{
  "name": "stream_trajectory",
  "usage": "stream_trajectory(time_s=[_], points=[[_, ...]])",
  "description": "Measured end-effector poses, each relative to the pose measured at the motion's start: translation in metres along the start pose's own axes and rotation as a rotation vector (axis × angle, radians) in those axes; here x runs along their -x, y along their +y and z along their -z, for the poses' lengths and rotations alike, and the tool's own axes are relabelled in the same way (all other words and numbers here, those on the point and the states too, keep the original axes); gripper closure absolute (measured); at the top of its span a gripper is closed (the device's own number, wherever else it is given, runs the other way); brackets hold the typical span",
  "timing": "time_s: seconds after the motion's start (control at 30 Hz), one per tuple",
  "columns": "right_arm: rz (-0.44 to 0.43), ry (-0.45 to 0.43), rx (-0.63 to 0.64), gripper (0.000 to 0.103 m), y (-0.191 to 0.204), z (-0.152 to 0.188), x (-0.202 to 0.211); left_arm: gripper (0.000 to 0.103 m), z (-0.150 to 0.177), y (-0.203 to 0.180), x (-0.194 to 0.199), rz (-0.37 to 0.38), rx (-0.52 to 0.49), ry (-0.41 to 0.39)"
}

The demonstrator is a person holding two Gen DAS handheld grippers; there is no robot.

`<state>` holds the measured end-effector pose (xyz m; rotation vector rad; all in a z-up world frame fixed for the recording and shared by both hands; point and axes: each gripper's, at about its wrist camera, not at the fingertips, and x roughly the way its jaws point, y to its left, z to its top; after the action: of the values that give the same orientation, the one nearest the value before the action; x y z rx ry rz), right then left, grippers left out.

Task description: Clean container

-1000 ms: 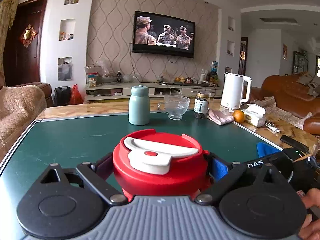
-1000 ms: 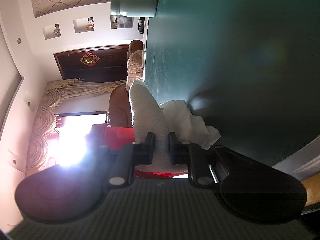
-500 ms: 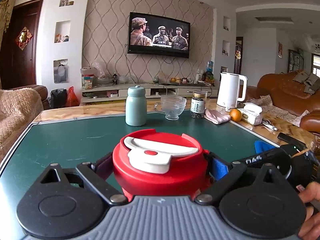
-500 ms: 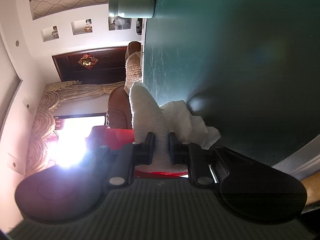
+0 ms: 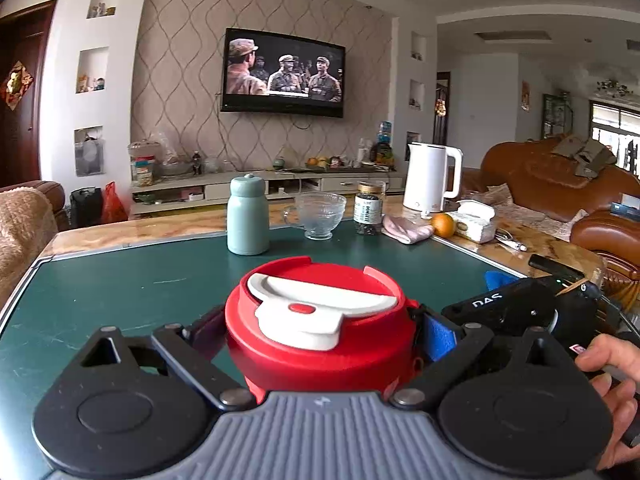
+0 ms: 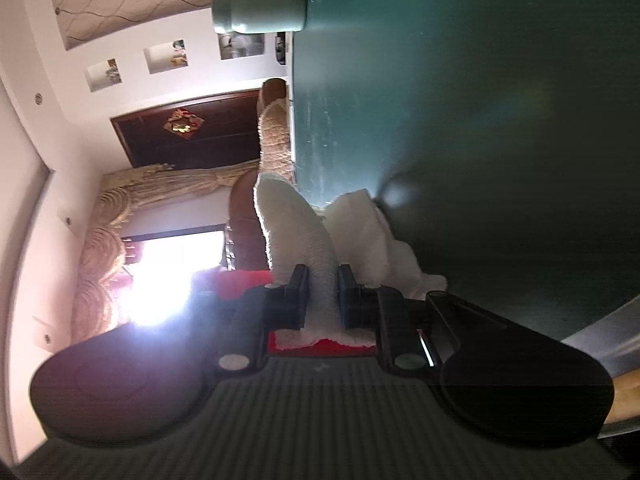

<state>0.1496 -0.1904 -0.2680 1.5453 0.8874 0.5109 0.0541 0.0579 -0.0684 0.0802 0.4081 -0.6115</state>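
A red container (image 5: 320, 344) with a white flip lid stands on the green table (image 5: 120, 288), and my left gripper (image 5: 320, 332) is shut on its sides. In the right wrist view, which is rolled on its side, my right gripper (image 6: 323, 300) is shut on a white cloth (image 6: 296, 232). The cloth lies against the red container (image 6: 240, 284), whose edge shows just behind the fingers. The right gripper's black body (image 5: 520, 312) sits to the right of the container in the left wrist view, with a hand (image 5: 612, 384) on it.
At the table's far side stand a pale green bottle (image 5: 247, 216), a glass cup (image 5: 318, 214), a dark jar (image 5: 369, 209), a pink cloth (image 5: 406, 229), an orange (image 5: 443, 225) and a white kettle (image 5: 430, 178). Sofas flank the table. A blue cloth (image 5: 500, 280) lies at the right edge.
The left wrist view has tilted slightly, so the room sits lower and further right in the frame. Both grips are unchanged.
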Motion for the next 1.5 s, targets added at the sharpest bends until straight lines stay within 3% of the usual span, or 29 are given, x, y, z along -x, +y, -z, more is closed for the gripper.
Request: stream_trajectory(time_s=[0.07,0.2,0.27,0.43,0.67,0.77,0.9,1.03,1.17,1.4,1.5], points=[[-0.011,0.002,0.004,0.084,0.003,0.001,0.001,0.006,0.000,0.002,-0.001,0.010,-0.003,-0.001],[-0.137,0.001,0.046,0.084,0.018,0.003,0.006,0.006,-0.001,0.007,-0.001,0.031,-0.010,0.000],[-0.095,-0.004,0.101,0.084,0.024,0.004,0.004,0.006,-0.001,0.009,-0.001,0.043,-0.016,0.000],[-0.014,0.024,0.040,0.084,0.002,-0.002,-0.006,0.006,0.000,0.016,-0.002,0.075,-0.035,0.001],[-0.105,0.023,0.068,0.084,0.018,0.003,0.003,0.006,-0.002,0.028,-0.005,0.132,-0.064,0.014],[-0.039,0.028,0.144,0.084,0.028,0.002,0.001,0.006,-0.003,0.024,-0.003,0.143,-0.070,0.012],[0.053,0.049,0.084,0.084,0.010,-0.003,-0.003,0.006,-0.003,0.026,-0.003,0.159,-0.071,0.011],[0.036,0.048,0.061,0.084,0.011,0.005,0.001,0.006,-0.004,0.031,-0.004,0.178,-0.082,0.016],[-0.047,0.045,0.106,0.084,0.037,0.006,0.005,0.006,-0.005,0.034,-0.005,0.198,-0.091,0.022],[0.090,0.062,0.082,0.084,0.017,0.000,-0.007,0.005,-0.004,0.034,-0.008,0.228,-0.102,0.026],[0.080,0.059,0.063,0.084,0.017,0.011,-0.002,0.005,-0.004,0.035,-0.009,0.241,-0.106,0.027]])
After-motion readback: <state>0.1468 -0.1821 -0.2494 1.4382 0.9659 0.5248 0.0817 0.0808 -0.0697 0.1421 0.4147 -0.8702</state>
